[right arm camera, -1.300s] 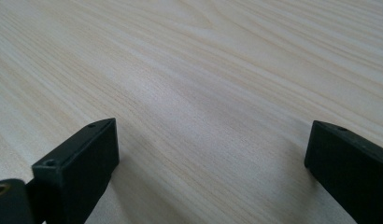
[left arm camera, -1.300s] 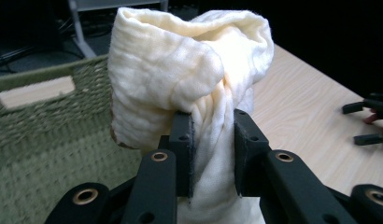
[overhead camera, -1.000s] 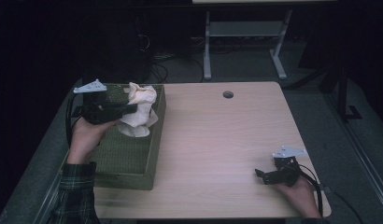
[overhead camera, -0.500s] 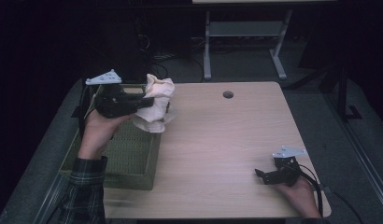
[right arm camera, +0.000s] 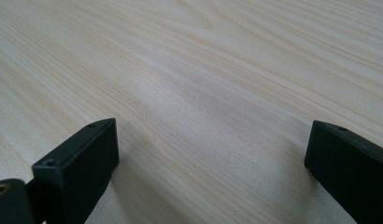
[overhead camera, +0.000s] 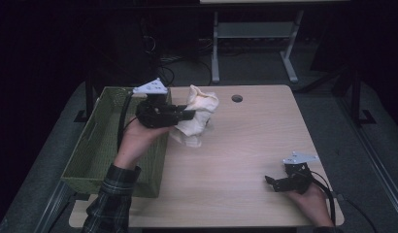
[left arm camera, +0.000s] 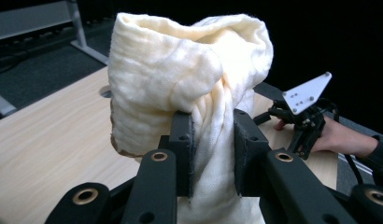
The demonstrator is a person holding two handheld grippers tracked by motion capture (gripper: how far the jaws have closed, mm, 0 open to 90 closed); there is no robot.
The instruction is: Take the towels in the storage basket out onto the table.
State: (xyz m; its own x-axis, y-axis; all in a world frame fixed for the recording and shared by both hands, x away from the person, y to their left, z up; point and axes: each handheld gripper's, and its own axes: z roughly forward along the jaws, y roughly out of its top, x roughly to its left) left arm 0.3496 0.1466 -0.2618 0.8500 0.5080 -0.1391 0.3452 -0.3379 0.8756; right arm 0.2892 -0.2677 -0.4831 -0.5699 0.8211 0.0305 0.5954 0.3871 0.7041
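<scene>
Dark room around a pale wood table [overhead camera: 245, 160], metal stand legs behind it. Green mesh basket [overhead camera: 97, 145] sits at the table's left edge; I can't tell what, if anything, lies inside, as my forearm covers part of it. Left hand [overhead camera: 139, 138] w/ plaid sleeve reaches over the basket's right wall, left gripper [overhead camera: 190, 115] held level above the table, pointing right. Its jaws are partly closed, pads pinching a cream cloth [overhead camera: 197, 121] betw. them; cloth [left arm camera: 180, 93] is bunched, soft, crinkled, w/ a brownish edge low on one side, hanging clear of the tabletop just right of the basket. Right gripper [overhead camera: 272, 182] rests low at the table's near right corner, jaws spread wide, nothing betw. them, just bare wood.
</scene>
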